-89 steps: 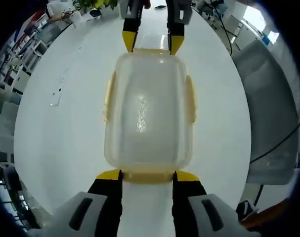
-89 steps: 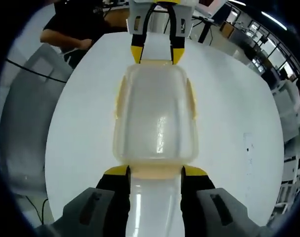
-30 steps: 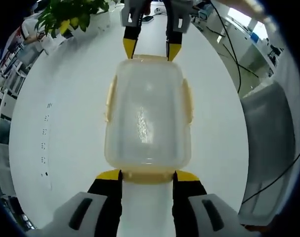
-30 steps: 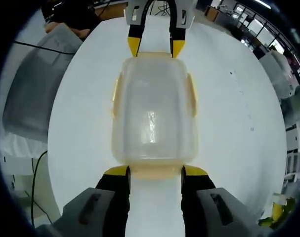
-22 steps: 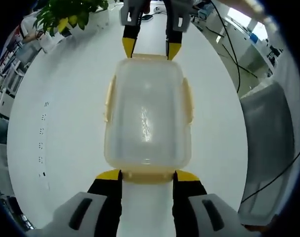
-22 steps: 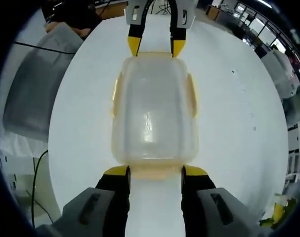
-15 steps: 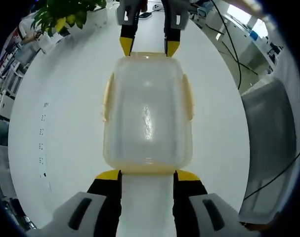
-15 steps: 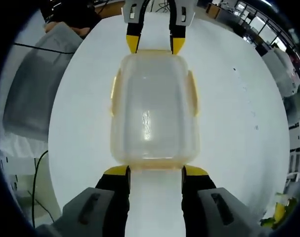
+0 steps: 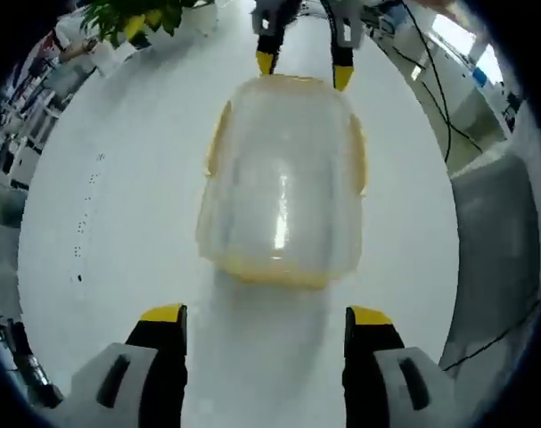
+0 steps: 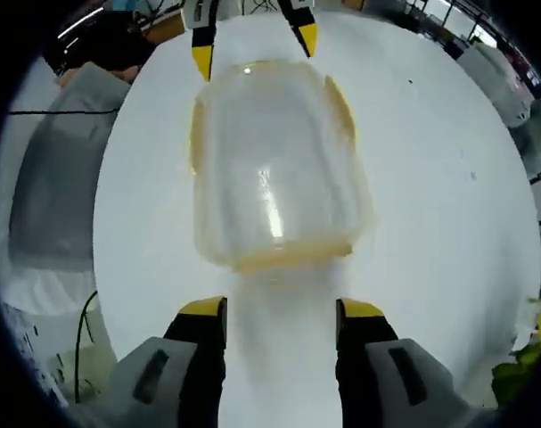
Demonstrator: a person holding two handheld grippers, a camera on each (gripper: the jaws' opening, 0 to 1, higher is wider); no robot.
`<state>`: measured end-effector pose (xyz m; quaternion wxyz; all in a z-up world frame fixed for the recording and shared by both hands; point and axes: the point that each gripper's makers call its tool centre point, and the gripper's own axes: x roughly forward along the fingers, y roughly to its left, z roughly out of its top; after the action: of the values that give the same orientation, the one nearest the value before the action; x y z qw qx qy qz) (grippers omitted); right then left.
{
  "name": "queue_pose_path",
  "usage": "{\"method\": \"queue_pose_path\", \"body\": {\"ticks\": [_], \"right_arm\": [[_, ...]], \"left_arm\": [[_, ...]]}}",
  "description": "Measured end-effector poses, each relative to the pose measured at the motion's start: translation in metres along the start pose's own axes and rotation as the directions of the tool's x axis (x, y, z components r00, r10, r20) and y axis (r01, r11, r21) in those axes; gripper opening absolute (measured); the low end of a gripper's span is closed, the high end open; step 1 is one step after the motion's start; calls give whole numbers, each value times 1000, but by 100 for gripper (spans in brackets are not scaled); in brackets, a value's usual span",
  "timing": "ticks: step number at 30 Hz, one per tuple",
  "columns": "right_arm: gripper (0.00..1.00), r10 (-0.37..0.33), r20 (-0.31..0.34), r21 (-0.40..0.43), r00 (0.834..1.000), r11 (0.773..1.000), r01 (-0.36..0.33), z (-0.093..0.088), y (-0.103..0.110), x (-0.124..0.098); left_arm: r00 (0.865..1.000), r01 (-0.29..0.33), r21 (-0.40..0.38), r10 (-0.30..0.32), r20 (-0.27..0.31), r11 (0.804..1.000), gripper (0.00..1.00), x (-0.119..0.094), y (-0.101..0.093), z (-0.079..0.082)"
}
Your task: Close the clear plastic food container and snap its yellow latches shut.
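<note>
The clear plastic food container (image 9: 283, 178), lid on, is seen on the white round table (image 9: 118, 223), between the two grippers. The left gripper (image 9: 263, 314) is held with jaws wide apart and empty, just short of the container's near end. The right gripper (image 10: 282, 310) is likewise spread and empty. Yellow latches (image 9: 218, 143) are seen along the container's long sides; a potted plant (image 9: 136, 16) stands at the table's far left edge.

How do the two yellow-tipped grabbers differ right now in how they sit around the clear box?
In the right gripper view, the left gripper reaches the far end of the container, its tips at the corners, while the right gripper sits apart from the near end. The left gripper's tips look small and far; the right gripper's look large and near. Both are open, yellow-tipped, and hold nothing, on the white table.
</note>
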<state>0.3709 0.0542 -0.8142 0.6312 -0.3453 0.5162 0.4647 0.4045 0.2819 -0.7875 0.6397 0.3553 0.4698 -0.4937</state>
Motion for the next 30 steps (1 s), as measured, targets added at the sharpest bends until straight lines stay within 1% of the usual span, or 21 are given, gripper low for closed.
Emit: {"method": "queue_pose_path", "body": {"ticks": [2,4,5,6,7,8,9,10,11,12,13,14,16,18,19,21,23,24,26,29,30], "right_arm": [[43,-13,-4,113,1000,994,14,-7,-7,-6],[43,-48,18,247,999,968,42,-8,-19,-15],[42,-72,43,296,996,954,56,-5,-25,-20],[41,-101,76,395,992,917,63,-1,-33,-28],[41,-112,120,457,986,888,46,5,-35,-34],[41,-118,175,517,977,856,11,12,-38,-40],[41,-116,227,579,967,814,-38,20,-37,-45],[41,-108,310,652,944,747,-129,32,-37,-52],[42,-93,368,682,925,704,-201,40,-33,-56],[43,-86,425,713,901,646,-275,48,-31,-59],[43,-82,457,721,886,617,-315,52,-29,-61],[43,-78,472,734,878,586,-343,53,-27,-60],[43,-81,494,751,866,542,-377,55,-22,-58],[47,-94,498,772,862,502,-391,55,-20,-54],[49,-89,497,780,863,481,-400,54,-18,-50],[50,-79,495,783,865,471,-405,53,-15,-46],[48,-72,501,786,863,456,-418,55,-10,-42],[48,-66,504,786,861,448,-426,56,-8,-41],[49,-59,500,789,864,442,-427,57,-9,-38],[48,-43,476,792,878,455,-407,58,-15,-32],[48,-38,469,792,882,460,-401,60,-14,-29]], "left_arm": [[999,-9,-168,16,40,986,68,-8,9,0],[994,68,-291,-40,103,954,69,-13,3,6],[986,120,-351,-72,148,929,71,-16,-2,10],[972,188,-433,-105,208,882,71,-20,-7,18],[958,223,-494,-95,271,840,68,-24,-4,25],[952,231,-531,-76,297,816,62,-25,0,29],[941,251,-579,-54,335,776,58,-27,3,34],[939,275,-676,-42,341,684,55,-26,4,34],[944,288,-745,-48,326,602,54,-25,3,31],[936,327,-768,-77,343,550,55,-23,-3,33],[935,337,-775,-92,343,534,55,-22,-5,31],[944,307,-773,-77,320,555,55,-19,-4,28],[957,269,-783,-60,285,560,52,-16,-4,23],[963,251,-808,-52,265,533,50,-13,-4,20],[960,265,-823,-54,276,502,50,-12,-5,21],[949,301,-844,-53,311,445,50,-12,-5,28],[940,328,-847,-58,336,418,50,-13,-7,33],[941,327,-851,-61,332,411,50,-13,-7,33],[943,322,-850,-64,327,417,50,-11,-6,33],[949,307,-856,-69,307,416,47,-7,-2,31],[949,308,-858,-75,305,410,46,-6,-15,34]]}}
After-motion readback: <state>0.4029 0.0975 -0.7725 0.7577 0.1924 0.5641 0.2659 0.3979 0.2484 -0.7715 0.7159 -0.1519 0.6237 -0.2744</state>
